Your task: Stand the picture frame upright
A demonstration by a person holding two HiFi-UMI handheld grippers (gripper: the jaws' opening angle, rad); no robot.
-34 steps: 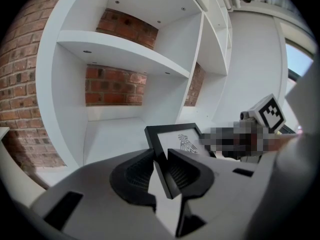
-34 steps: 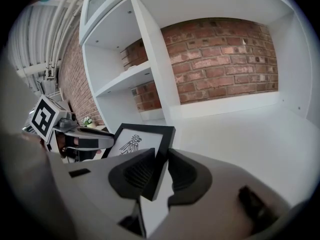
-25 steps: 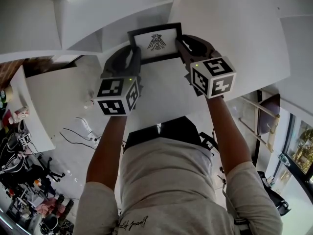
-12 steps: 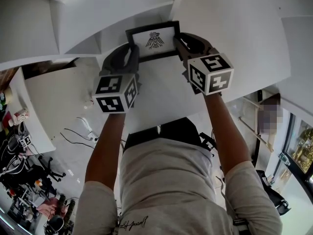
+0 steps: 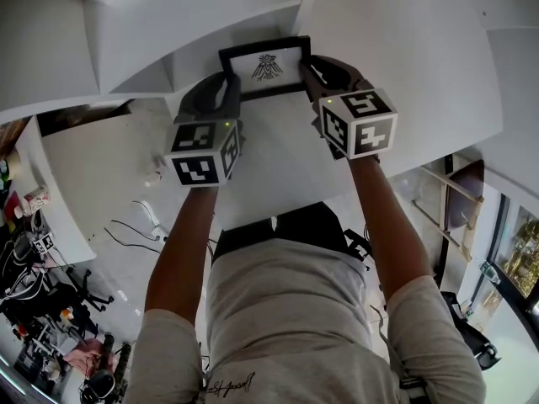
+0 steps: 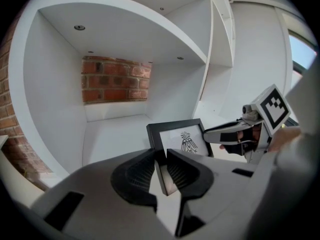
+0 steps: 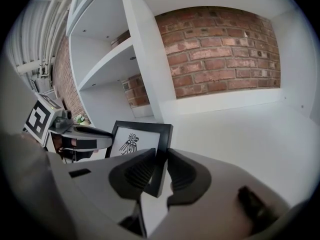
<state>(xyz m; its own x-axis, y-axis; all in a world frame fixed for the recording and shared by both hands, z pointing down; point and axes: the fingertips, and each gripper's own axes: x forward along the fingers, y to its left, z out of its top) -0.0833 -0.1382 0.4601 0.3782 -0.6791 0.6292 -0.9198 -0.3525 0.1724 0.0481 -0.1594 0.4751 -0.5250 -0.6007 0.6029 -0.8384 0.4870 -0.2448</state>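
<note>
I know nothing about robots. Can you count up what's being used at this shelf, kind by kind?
Picture frame: 1
Handheld grippers: 2. The left gripper has the frame's left edge between its jaws, which have just been closing on it. The right gripper is clamped on the right edge.
Total: 3

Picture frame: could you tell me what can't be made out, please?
Most of the picture frame's lower edge, gripper views: behind the left tongs, whose jaws have just been closing on it, and the right tongs.
Its back: faces away, every view.
Bird drawing, head view: too small.
</note>
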